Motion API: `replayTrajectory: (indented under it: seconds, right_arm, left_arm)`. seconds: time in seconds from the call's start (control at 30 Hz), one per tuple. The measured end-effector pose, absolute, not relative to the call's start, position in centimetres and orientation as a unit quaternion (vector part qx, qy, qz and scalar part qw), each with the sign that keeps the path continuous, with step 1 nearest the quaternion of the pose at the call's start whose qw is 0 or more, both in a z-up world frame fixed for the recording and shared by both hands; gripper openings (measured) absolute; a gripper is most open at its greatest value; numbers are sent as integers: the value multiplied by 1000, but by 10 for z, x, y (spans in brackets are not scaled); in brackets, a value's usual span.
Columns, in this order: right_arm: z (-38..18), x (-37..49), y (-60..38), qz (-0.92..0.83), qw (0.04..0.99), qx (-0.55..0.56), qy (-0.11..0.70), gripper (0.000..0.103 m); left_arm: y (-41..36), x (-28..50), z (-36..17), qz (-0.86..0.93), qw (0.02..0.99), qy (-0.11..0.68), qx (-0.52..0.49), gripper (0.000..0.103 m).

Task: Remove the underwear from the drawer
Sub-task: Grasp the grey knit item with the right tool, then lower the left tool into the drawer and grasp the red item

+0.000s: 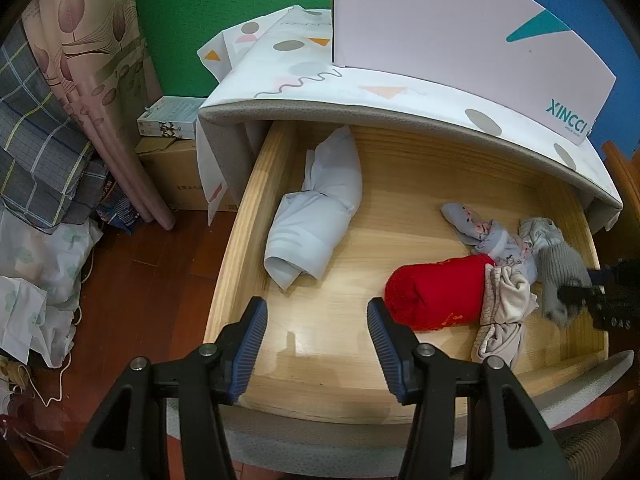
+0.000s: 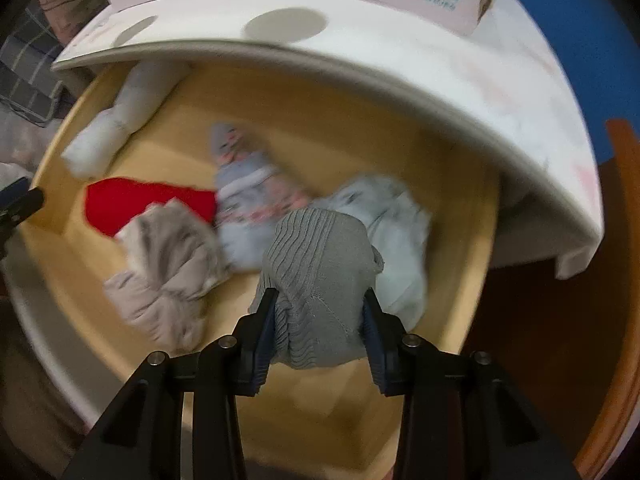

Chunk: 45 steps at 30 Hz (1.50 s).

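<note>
Gripping grey ribbed underwear (image 2: 320, 264) | right hand-held gripper (image 2: 320, 320) | drawer (image 2: 460, 320) blurred

The left gripper (image 1: 317, 344) is showing two matte black angular arms, each ending in a blue ribbed pad (image 1: 251, 348) and each carrying two round silver pivot screws (image 1: 207, 349) along its top. The right gripper (image 2: 320, 340) is displaying the same build: black angular arms with recessed triangular cut-outs near the base, dark blue ribbed pads (image 2: 267, 340) on the inner faces, and silver screw heads (image 2: 411, 340) at the joints. Seen from the left wrist, part of the right gripper's black body is appearing at the frame's right edge, bearing pale lettering too small to read.
</note>
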State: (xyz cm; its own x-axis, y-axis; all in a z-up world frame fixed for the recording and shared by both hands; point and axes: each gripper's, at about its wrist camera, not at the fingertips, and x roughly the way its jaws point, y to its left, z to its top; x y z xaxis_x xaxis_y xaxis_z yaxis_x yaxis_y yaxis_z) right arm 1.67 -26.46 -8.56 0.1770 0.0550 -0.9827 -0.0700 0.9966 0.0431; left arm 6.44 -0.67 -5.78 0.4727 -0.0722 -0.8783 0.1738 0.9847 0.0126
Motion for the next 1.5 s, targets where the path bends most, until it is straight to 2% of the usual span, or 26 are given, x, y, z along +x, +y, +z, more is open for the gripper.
replayTrajectory:
  seconds: [0.17, 0.47, 0.73, 1.1, 1.5]
  right_arm:
    - [-93, -1, -262, 36, 733, 36, 678, 37]
    - [-129, -25, -258, -8, 703, 28, 710, 37]
    - [-137, -48, -277, -45, 689, 67, 720, 37]
    - [-146, -77, -281, -73, 696, 75, 711, 37]
    - [-140, -76, -260, -81, 702, 79, 703, 37]
  left_arm:
    - [-7, 64, -58, -71, 856, 510, 50, 53]
    - [-14, 66, -58, -133, 837, 529, 43, 53]
    - [-51, 65, -56, -208, 807, 520, 188, 53]
    - [-88, 82, -68, -281, 747, 530, 285, 55]
    - [-137, 101, -105, -322, 680, 556, 353, 56]
